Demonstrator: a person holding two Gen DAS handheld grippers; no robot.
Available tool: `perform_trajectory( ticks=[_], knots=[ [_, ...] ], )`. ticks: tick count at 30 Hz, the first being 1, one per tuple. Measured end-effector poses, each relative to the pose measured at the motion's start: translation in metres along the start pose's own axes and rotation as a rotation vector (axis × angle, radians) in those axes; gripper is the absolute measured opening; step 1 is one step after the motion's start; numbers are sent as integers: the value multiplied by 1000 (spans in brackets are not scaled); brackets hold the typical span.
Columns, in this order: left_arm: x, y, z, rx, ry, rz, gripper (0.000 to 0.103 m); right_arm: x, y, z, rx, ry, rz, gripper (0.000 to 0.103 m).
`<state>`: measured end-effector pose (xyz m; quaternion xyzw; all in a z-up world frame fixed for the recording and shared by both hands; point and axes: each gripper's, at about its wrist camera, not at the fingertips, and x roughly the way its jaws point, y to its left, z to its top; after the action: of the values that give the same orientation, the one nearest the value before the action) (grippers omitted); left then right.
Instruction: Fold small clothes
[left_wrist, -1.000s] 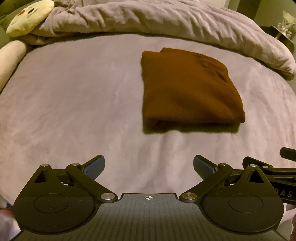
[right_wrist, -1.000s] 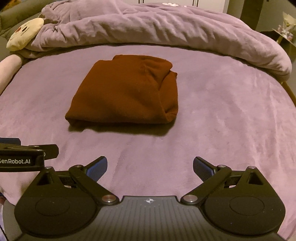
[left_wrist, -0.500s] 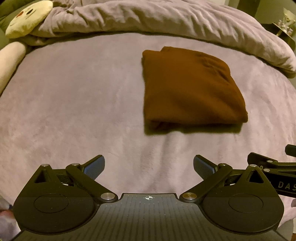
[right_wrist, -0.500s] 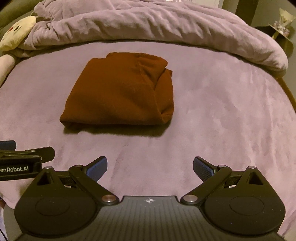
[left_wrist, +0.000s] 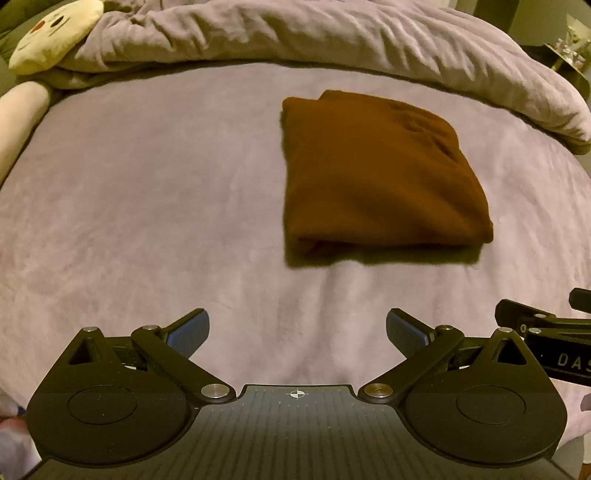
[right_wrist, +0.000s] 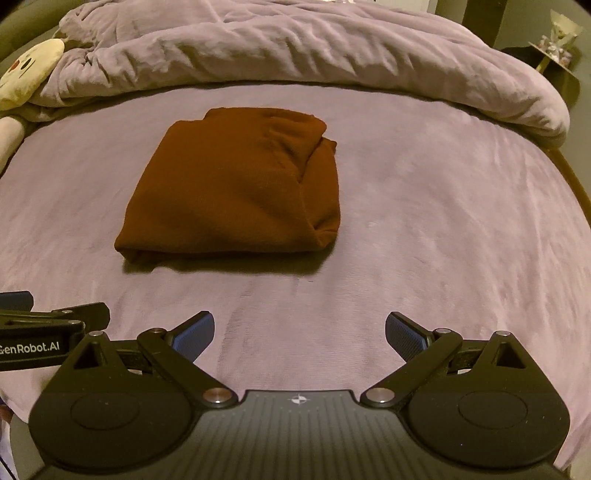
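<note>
A brown garment (left_wrist: 380, 177) lies folded into a neat rectangle on the purple bed sheet (left_wrist: 147, 206). It also shows in the right wrist view (right_wrist: 236, 188), ahead and left of centre. My left gripper (left_wrist: 297, 328) is open and empty, held back from the garment's near edge. My right gripper (right_wrist: 299, 330) is open and empty too, also short of the garment. Each gripper's body shows at the side of the other's view: the right one (left_wrist: 546, 332) and the left one (right_wrist: 44, 332).
A bunched purple duvet (left_wrist: 332, 40) runs along the far side of the bed. A yellow plush face cushion (left_wrist: 51, 33) and a cream bolster (left_wrist: 18, 114) lie at the far left. A small side table (right_wrist: 554, 48) with items stands at the far right.
Both grippers have drifted slightly back and right; the garment sits a little further left in the right wrist view. The garment itself has not moved. Both stay open.
</note>
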<state>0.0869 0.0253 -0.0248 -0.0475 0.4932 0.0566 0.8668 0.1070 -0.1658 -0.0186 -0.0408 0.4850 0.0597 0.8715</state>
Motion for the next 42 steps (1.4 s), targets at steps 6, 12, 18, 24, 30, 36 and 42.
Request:
perform_trajectory(
  ticks=[6,12,18,24,30,36,42],
  knots=[
    [-1,-1,0,-5,-2,-4,103,0,-2,0,4,-2,-2,99],
    [-2,0,0,-2,-3,-6,103,-3,-3,-1,5,-8,1,99],
    [-5,1,0,-6,-7,-7,103,-5,-3,-3,14,-10,3,99],
    [-7,1,-1,-20,-13,-14,103,-6,-3,-3,17,-13,8,99],
    [-7,2,-1,-20,-13,-18,103,-7,-4,-4,17,-18,10,99],
    [-7,1,0,-20,-9,-18,103,-9,-5,-4,28,-27,7,99],
    [-8,1,0,-21,-10,-20,103,-10,-7,-3,34,-28,5,99]
  ],
)
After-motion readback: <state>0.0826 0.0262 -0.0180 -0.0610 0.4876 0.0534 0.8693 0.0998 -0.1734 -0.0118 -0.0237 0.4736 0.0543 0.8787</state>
